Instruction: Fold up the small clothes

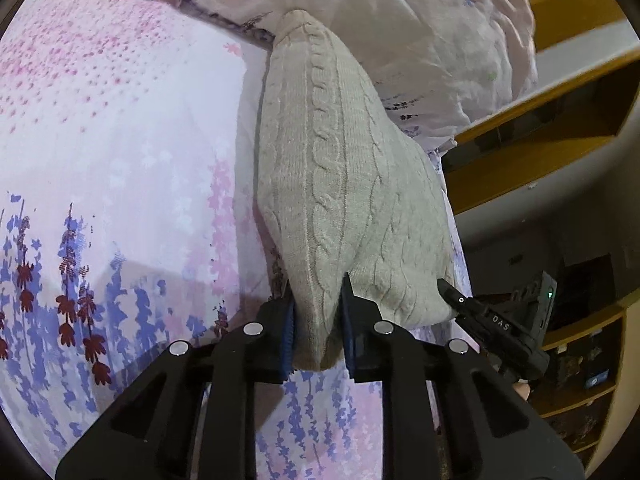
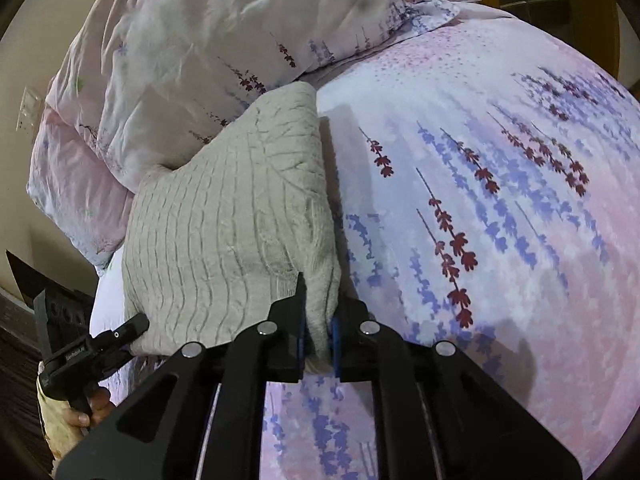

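Note:
A beige cable-knit sweater [image 1: 340,184] lies on the floral bed sheet [image 1: 120,160], with its far end against a crumpled duvet. My left gripper [image 1: 316,320] is shut on its near edge. The right gripper's finger [image 1: 480,316] shows at the sweater's right corner. In the right wrist view the same sweater [image 2: 232,216] lies left of centre. My right gripper [image 2: 318,332] is shut on its near right corner. The left gripper [image 2: 104,344] shows at the sweater's near left corner, held by a hand.
A crumpled pale pink duvet [image 1: 400,32] lies behind the sweater, also in the right wrist view [image 2: 180,60]. Wooden shelves [image 1: 560,152] stand right of the bed. The flat floral sheet [image 2: 480,200] spreads to the right of the sweater.

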`<state>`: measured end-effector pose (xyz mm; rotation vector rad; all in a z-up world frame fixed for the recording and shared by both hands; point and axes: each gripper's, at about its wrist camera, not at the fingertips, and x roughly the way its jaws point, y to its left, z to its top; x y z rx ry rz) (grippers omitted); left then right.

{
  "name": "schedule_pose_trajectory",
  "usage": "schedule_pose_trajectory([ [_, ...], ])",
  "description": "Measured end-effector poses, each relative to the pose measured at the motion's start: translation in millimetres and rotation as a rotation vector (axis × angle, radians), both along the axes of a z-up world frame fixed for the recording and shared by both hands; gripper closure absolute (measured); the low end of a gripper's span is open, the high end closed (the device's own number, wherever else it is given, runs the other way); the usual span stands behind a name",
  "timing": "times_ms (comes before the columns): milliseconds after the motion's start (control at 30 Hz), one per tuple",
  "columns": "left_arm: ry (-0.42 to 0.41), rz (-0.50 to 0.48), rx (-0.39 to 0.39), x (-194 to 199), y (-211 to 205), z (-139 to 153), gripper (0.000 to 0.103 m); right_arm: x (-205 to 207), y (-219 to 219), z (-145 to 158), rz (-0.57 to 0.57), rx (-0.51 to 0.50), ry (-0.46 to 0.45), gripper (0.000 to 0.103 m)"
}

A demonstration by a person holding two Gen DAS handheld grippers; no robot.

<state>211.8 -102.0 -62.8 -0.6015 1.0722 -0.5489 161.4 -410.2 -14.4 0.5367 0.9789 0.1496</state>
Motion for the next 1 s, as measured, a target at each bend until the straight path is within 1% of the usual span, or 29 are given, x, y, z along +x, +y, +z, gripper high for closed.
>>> schedule_pose_trajectory([
  [67,0.031,0.001,-0.009,5,2,3,0.08,7,-3,10,-0.004,0.004,-0.002,0.075],
  [100,0.045,-0.002,-0.013,7,7,6,0.078,12,-7,17,-0.017,0.017,-0.018,0.072],
  [167,0.056,0.001,0.001,13,8,13,0.068,22,-13,24,-0.04,0.044,-0.039,0.057],
  [200,0.047,0.011,0.011,19,9,19,0.056,30,-15,26,-0.047,0.056,-0.047,0.055],
  [233,0.036,0.025,0.02,22,10,22,0.046,41,-17,28,-0.06,0.068,-0.046,0.055],
  [267,0.017,0.044,0.034,27,10,28,0.042,51,-17,27,-0.065,0.081,-0.042,0.055],
  [333,0.009,0.058,0.046,37,10,33,0.036,71,-18,23,-0.073,0.106,-0.025,0.055],
  [400,0.009,0.069,0.069,49,6,35,0.032,87,-17,19,-0.08,0.102,-0.003,0.055],
  [433,0.006,0.074,0.087,54,5,36,0.032,96,-15,15,-0.087,0.096,0.011,0.055],
  [500,0.004,0.085,0.115,63,2,34,0.03,106,-11,9,-0.085,0.094,0.021,0.058],
  [533,0.01,0.082,0.113,67,0,33,0.029,108,-8,9,-0.082,0.094,0.017,0.064],
  [600,0.021,0.073,0.101,74,-5,30,0.028,108,-4,9,-0.08,0.08,0.002,0.066],
  [633,0.019,0.069,0.099,76,-7,29,0.028,107,-2,11,-0.074,0.067,-0.018,0.073],
  [667,0.015,0.064,0.1,77,-9,28,0.028,107,-1,13,-0.069,0.056,-0.038,0.089],
  [700,0.006,0.054,0.107,77,-9,27,0.028,105,0,17,-0.069,0.04,-0.066,0.094],
  [767,-0.003,0.05,0.123,79,-12,26,0.027,100,-1,26,-0.1,-0.02,-0.121,0.095],
  [800,-0.008,0.044,0.138,80,-15,25,0.027,100,-2,27,-0.127,-0.072,-0.12,0.095],
  [867,-0.014,0.032,0.159,82,-21,24,0.026,103,-7,19,-0.166,-0.102,-0.08,0.096],
  [933,-0.037,0.024,0.195,81,-31,23,0.026,108,-13,3,-0.19,-0.09,-0.014,0.096],
  [1000,-0.061,0.019,0.228,81,-37,25,0.026,108,-13,-5,-0.19,-0.084,0.009,0.095],
])
